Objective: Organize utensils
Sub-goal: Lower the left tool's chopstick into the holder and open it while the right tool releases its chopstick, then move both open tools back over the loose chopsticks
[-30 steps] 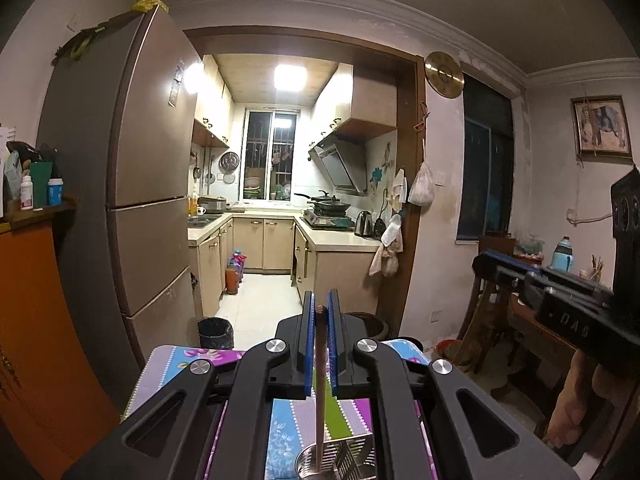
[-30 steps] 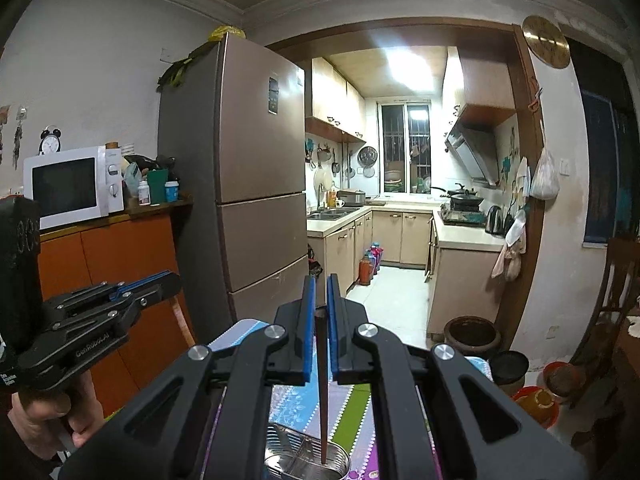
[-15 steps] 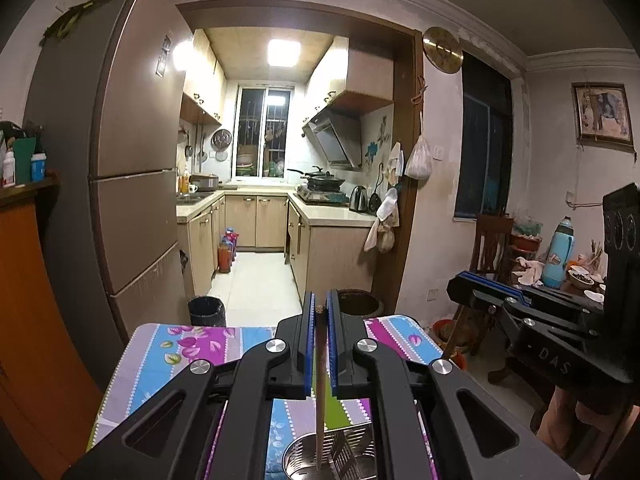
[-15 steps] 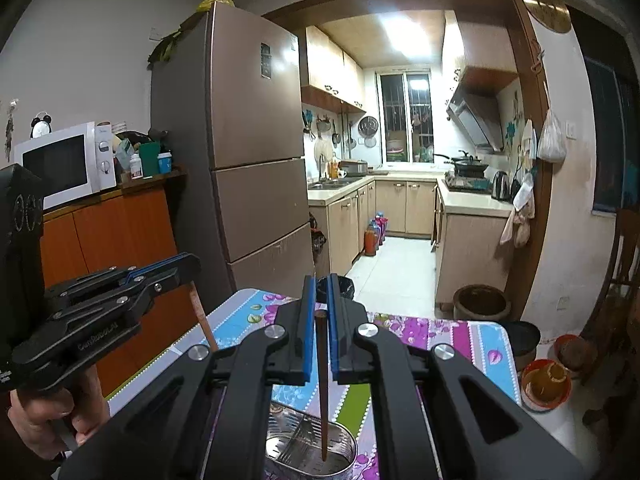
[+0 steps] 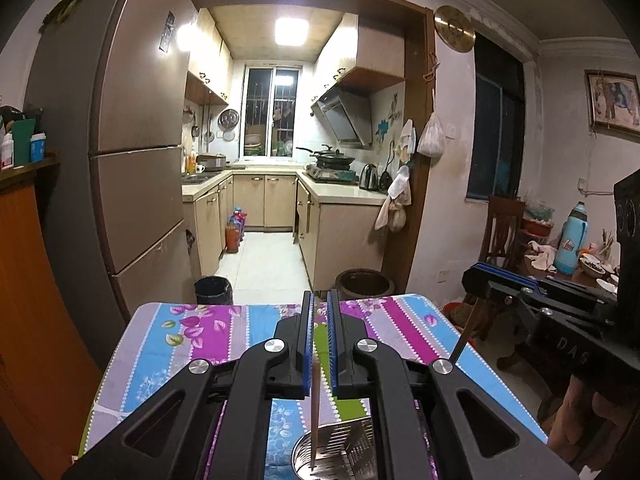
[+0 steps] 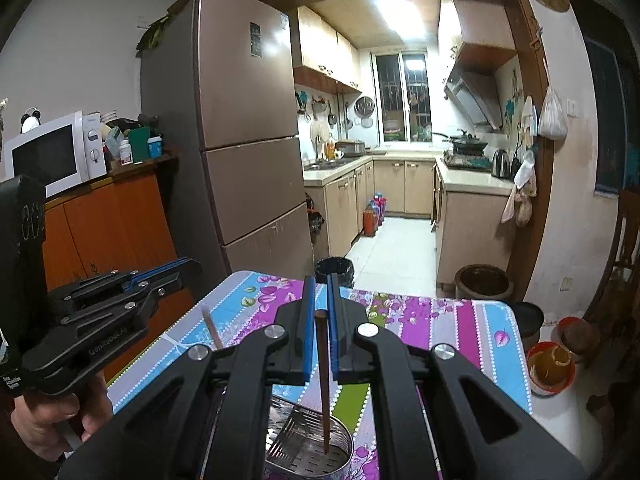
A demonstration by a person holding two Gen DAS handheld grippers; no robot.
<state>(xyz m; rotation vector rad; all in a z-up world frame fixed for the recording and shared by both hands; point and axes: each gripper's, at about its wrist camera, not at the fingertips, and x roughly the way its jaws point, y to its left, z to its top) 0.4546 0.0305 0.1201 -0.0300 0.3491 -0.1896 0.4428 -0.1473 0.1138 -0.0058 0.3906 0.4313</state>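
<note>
In the left wrist view, the left gripper [image 5: 317,344] pinched a pale chopstick [image 5: 315,412] at lower centre, its long axis upright, tip pointing down over the steel utensil holder [image 5: 340,446] on the striped tablecloth [image 5: 192,344].

In the right wrist view, the right gripper [image 6: 318,332] likewise clamped a dark chopstick [image 6: 323,380] upright, its tip inside the holder [image 6: 312,448] directly below; neither looked clearly nearer.

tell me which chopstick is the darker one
The right gripper's chopstick is dark brown; the left gripper's chopstick is pale tan.
</note>
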